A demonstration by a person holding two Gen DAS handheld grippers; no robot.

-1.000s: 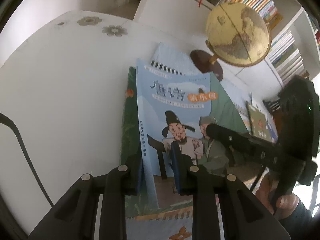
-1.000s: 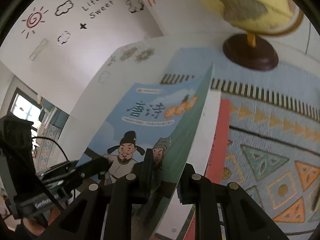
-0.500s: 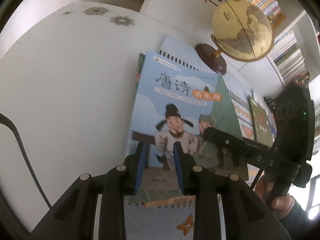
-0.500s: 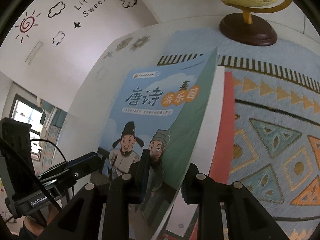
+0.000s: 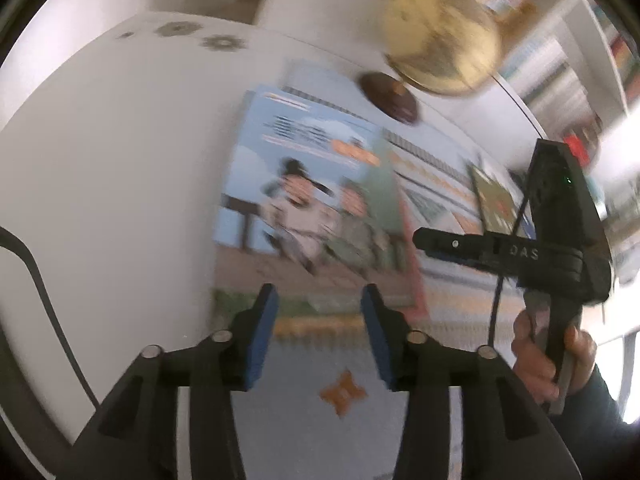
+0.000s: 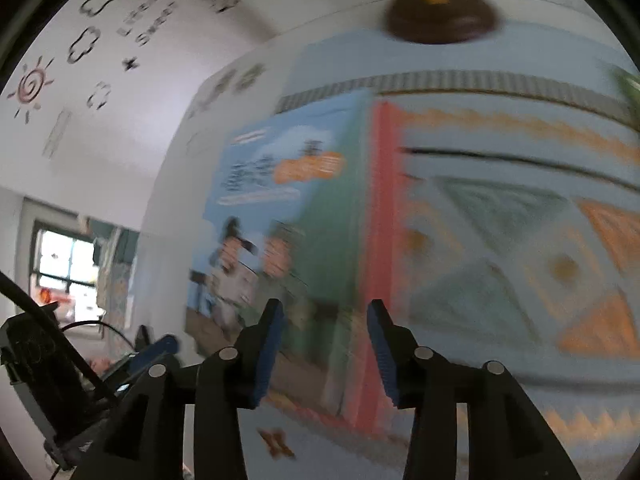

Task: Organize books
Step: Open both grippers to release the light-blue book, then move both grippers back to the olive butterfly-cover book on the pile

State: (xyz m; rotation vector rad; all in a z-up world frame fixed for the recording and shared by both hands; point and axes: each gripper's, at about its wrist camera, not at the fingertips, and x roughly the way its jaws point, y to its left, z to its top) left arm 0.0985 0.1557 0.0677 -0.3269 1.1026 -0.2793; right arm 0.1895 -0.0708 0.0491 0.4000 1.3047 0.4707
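A blue picture book with two cartoon figures on its cover lies on top of a red-edged book, both blurred. My left gripper hovers just short of the blue book's near edge; its jaws are opening with nothing between them. My right gripper is at the blue book's near right corner, its jaws opening and its pads off the cover. In the left wrist view the right gripper reaches in from the right, held by a hand.
The books rest on a pale blue patterned mat on a white table. A globe on a dark wooden base stands behind them. Another green book lies to the right. A black cable runs along the left.
Both grippers were shut on the blue book, holding it tilted. They have let go and pulled back, their jaws now apart, and the book lies flat on the stack.
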